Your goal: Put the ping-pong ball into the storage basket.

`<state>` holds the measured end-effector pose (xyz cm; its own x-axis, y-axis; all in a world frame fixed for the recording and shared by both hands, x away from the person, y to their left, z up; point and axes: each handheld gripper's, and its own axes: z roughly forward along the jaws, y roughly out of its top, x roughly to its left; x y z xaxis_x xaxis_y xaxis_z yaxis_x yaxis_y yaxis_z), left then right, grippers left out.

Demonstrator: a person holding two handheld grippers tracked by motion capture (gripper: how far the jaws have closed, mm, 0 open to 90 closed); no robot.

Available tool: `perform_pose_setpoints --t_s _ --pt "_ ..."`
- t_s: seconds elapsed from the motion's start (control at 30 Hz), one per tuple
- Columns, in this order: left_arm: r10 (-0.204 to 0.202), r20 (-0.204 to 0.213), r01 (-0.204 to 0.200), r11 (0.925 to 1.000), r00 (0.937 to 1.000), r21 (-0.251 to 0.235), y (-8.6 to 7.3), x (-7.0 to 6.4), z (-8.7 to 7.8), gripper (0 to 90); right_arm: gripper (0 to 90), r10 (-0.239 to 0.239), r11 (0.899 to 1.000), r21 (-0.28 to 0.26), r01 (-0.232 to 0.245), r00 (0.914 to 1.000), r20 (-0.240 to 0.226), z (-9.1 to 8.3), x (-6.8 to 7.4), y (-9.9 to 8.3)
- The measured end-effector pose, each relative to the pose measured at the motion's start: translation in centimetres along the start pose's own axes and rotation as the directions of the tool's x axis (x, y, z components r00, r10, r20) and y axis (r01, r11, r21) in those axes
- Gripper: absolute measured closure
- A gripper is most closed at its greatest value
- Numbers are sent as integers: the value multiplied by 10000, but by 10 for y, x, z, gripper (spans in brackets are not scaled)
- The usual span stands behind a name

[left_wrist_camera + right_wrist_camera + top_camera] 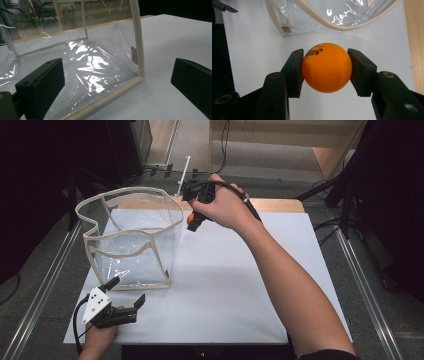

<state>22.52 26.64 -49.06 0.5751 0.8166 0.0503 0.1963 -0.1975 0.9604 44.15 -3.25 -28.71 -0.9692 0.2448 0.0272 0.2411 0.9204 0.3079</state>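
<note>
Two grippers are in play, and I judge the work to be dropping an orange ball into the clear bag. Largest first: my bench [250,285], covered in white, carries the clear bag [132,237], which stands open-topped on the left half with its cream-trimmed rim sagging unevenly. That limp rim is my main worry; if I come in low from the right, the ball or a jaw could snag the trim and fold the wall inward, or tip the whole bag over, since nothing is holding it.

My left gripper [127,292] sits at the near left with its jaws spread wide and nothing between them, just beside the bag's near bottom corner [140,76] without touching it. If it nudges forward it could shove the bag out from under the drop.

My right gripper [192,207] hovers at the far side, just right of the rim, its jaws clamped on the orange ball [326,67]. The pads meet the ball only at its two sides, so a jolt could squirt it loose. Released outside the rim, it would bounce and roll off the bench.
</note>
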Motion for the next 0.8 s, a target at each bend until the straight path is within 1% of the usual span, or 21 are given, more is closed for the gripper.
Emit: perform_pose_setpoints --t_s 0.17,0.23,0.33,0.53,0.57,0.7,0.8 --pt "-34 16 34 10000 10000 -31 0 0 0 0 475 -73 10000 12 73 10000 -4 -3 -1 5" --pt "-24 23 24 10000 10000 -22 0 0 0 0 476 -111 9999 -85 111 9999 24 -7 -2 8" --pt "-23 29 23 10000 10000 -28 0 0 0 0 476 -96 10000 -26 96 9999 76 -10 -3 12" --pt "-18 25 18 10000 10000 -24 0 0 0 0 477 -272 9996 -42 272 9996 102 -12 -3 18" --pt "-22 31 22 10000 10000 -39 0 0 0 0 476 -233 9997 -3 234 9997 90 -12 -3 19" --pt "-23 28 23 10000 10000 -45 0 0 0 0 476 -251 9996 -151 251 9997 59 -16 -4 23" --pt "-34 28 34 10000 10000 -49 0 0 0 0 477 -282 9996 -41 282 9996 89 -17 -4 27"
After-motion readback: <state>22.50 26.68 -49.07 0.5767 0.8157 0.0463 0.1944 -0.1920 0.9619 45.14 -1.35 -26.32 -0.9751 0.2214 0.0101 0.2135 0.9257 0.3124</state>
